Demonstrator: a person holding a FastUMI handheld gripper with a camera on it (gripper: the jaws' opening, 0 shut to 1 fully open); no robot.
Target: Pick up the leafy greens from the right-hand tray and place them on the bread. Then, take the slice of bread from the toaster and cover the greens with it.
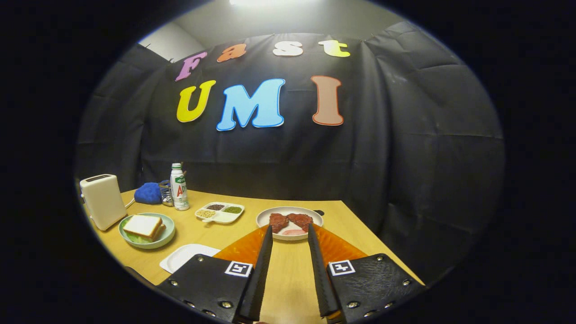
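Jaws [289, 230] parted, nothing between them, held above the bare wooden table [288, 279]. 2 fingers [263, 265] reaching forward, tips just short of a white plate [270, 217] straight ahead. On that plate: 2 dark red ruffled pieces [290, 220] side by side, plus a pale pink slice [293, 232] at the near rim. Orange mat [335, 247] under the plate, showing behind both fingers. Left of the fingers, flat white tray [184, 255] near the table's edge. Further left, pale green plate [168, 225] holding bread [143, 225], with green leaf [135, 238] peeking out beneath the top slice. Cannot tell whether a second slice lies under the leaf. Just beside that plate, at the table's far left, cream toaster [102, 200], slot on top, contents not visible. Between the 2 plates, further back, white divided dish [220, 212] with 4 compartments: dark grains, green bits, pale beans, 1 seemingly bare. Behind it, upright white bottle [179, 186] with a green cap, a small glass [166, 192] touching or just beside it, and a blue cloth [147, 193] left of the glass, near the toaster. Black cloth wall beyond the table.
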